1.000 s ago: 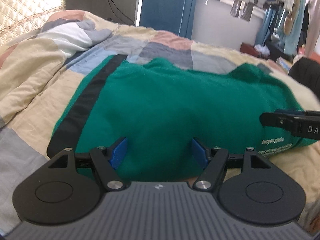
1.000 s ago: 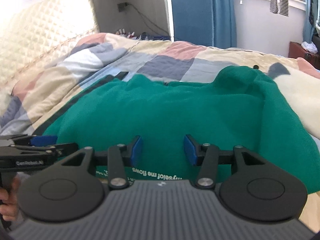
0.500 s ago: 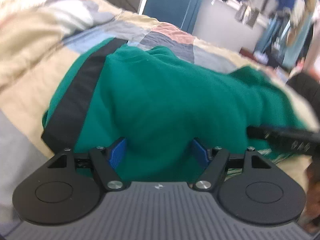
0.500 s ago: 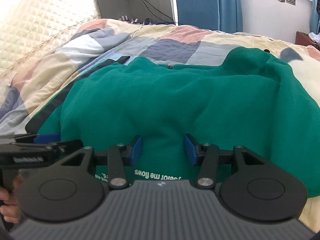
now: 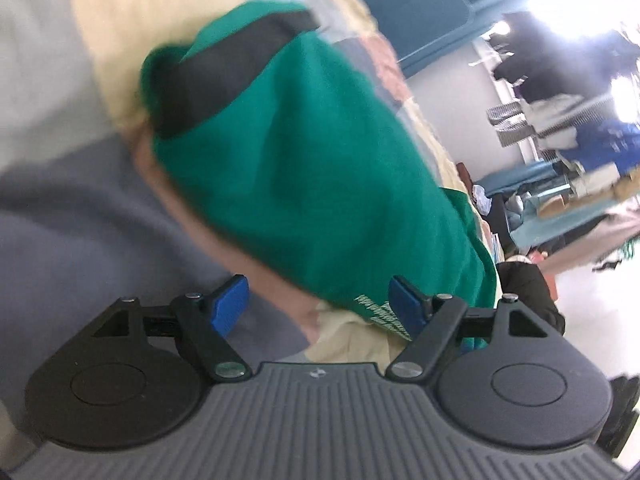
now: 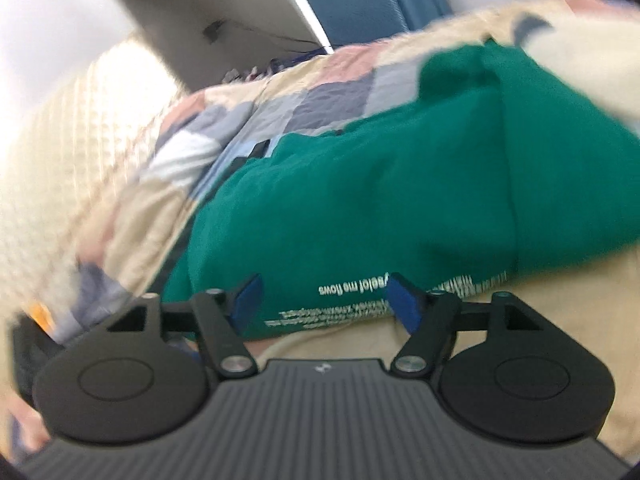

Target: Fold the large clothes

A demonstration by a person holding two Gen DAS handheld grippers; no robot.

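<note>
Bed as holder: a patchwork quilt (image 6: 328,96) of cream, grey, pink and blue squares covers the bed; on it lies one green sweatshirt (image 6: 400,200), bunched, with a black stripe along one side and white lettering at its near hem.

My left gripper (image 5: 318,304): my jaws are opening and stand wide; only the sweatshirt's (image 5: 304,168) printed hem edge reaches in by my right blue pad (image 5: 406,306), and nothing presses on it. Mostly quilt (image 5: 80,232) shows in the gap.

My right gripper (image 6: 326,300): my jaws are opening, wide apart; the lettered hem lies between my blue pads (image 6: 248,296), loose, not pinched.

Left view only: the black stripe (image 5: 224,68) up close, a blue panel (image 5: 420,16), hanging clothes (image 5: 568,120) by a bright window, pale floor.

Right view only: a quilted cream headboard (image 6: 60,160), a wall socket with a cable (image 6: 224,30).

Pose: both views are tilted and blurred; each gripper points down towards the near edge of the sweatshirt. The left view is rolled hard to one side.
</note>
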